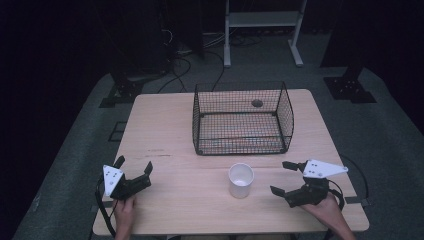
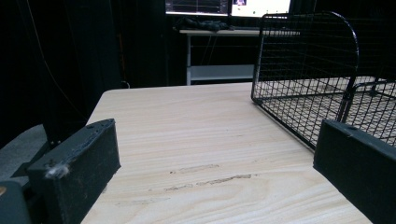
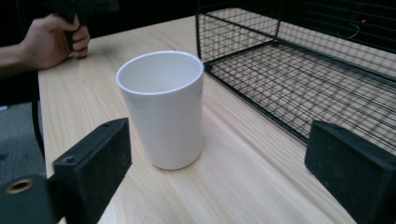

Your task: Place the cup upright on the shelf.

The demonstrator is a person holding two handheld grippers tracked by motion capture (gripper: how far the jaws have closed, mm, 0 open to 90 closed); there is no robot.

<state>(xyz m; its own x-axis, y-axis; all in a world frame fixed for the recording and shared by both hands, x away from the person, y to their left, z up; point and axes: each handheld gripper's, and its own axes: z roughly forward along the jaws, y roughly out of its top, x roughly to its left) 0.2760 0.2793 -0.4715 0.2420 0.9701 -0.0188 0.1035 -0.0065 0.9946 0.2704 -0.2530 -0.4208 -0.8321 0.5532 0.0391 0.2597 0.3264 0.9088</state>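
A white cup [image 1: 241, 180] stands upright on the wooden table [image 1: 165, 130], its long axis vertical and its open mouth pointing straight up. It sits near the front edge, about midway between the two grippers and just in front of the black wire basket [image 1: 242, 119], apart from it. The basket's long side runs across the table, and its open top faces up. The left gripper [image 1: 134, 166] rests low at the front left of the table with its jaws spread wide, holding nothing, aimed toward the basket's left end. The right gripper [image 1: 284, 177] sits at the front right, jaws likewise wide apart and empty, pointed at the cup, which stands between them in the right gripper view but well ahead of the tips. The person's left hand [image 3: 53, 39] shows beyond the cup.
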